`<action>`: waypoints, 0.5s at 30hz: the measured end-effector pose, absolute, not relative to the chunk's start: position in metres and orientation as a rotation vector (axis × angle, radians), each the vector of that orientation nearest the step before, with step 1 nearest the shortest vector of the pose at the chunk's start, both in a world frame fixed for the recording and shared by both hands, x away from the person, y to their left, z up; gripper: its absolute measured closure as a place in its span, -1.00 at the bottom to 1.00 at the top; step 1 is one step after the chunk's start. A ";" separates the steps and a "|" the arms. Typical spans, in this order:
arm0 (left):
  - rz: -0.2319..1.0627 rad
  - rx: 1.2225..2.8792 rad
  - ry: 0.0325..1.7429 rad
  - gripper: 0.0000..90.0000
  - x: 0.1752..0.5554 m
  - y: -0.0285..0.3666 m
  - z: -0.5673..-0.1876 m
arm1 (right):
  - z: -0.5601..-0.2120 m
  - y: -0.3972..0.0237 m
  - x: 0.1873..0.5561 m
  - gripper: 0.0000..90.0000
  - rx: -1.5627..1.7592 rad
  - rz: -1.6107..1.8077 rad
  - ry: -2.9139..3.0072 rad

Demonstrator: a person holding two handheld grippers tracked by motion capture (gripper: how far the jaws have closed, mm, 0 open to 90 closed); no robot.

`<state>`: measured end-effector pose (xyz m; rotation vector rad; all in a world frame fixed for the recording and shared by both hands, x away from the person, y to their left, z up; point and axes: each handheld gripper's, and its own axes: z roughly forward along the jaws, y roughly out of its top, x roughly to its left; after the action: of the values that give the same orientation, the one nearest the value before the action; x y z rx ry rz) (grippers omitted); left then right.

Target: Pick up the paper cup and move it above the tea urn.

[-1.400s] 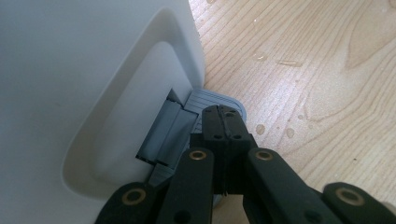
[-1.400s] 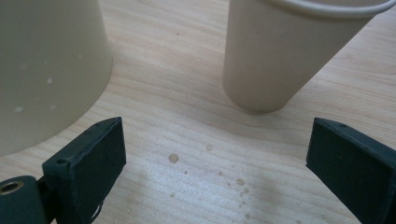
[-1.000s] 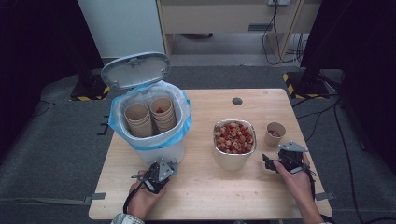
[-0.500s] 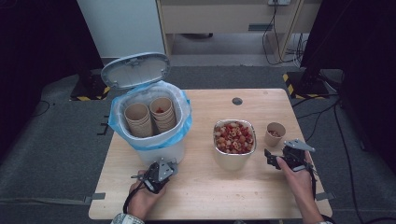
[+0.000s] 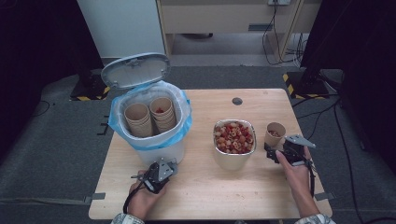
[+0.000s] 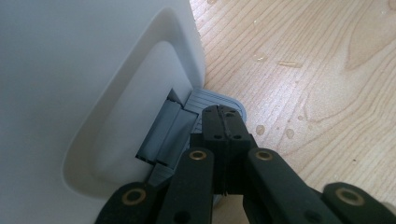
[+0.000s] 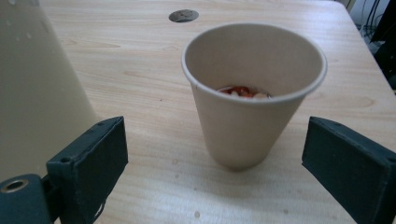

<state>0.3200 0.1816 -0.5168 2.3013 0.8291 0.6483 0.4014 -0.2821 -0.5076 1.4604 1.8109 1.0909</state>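
Right gripper (image 7: 212,158) spread wide, just closing a little, straddling the paper cup (image 7: 243,126) without touching it. Paper cup upright just right of the bowl (image 5: 233,161), with a little red and pale food at its bottom. Left gripper (image 6: 223,116) pressed together, empty, tip down on the grey pedal (image 6: 210,98) of the bin (image 5: 154,151), left of the bowl and towards the person.

Could easily knock the light cup over if one pad meets the wall before the other, spilling the food on the table (image 5: 210,193). Might crush the thin paper with too hard a squeeze. Could clip the bowl with the pad on that side, given the narrow gap between bowl and cup. Would let the lid (image 5: 135,70) drop if the left tip slid off the pedal, shutting the bin before anything arrives.

Between cup and bin: the bowl itself, heaped with red and pale pieces, squarely in the carrying path, so needs clearing from above. Inside the bin, left of the bowl: two stacks of cups (image 5: 161,112), leaving little free room
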 end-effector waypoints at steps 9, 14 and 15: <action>0.648 2.301 0.826 1.00 0.320 0.182 -0.517 | -0.508 -0.277 0.412 -0.81 1.432 1.049 1.800; 0.650 2.302 0.825 1.00 0.320 0.182 -0.517 | -0.508 -0.280 0.422 -0.79 1.449 1.051 1.763; 0.650 2.302 0.825 1.00 0.320 0.182 -0.517 | -0.509 -0.280 0.425 -0.79 1.454 1.048 1.765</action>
<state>0.3199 0.1817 -0.5168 2.3023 0.8250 0.6499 0.4245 -0.2797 -0.5089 1.4536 1.7649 1.0479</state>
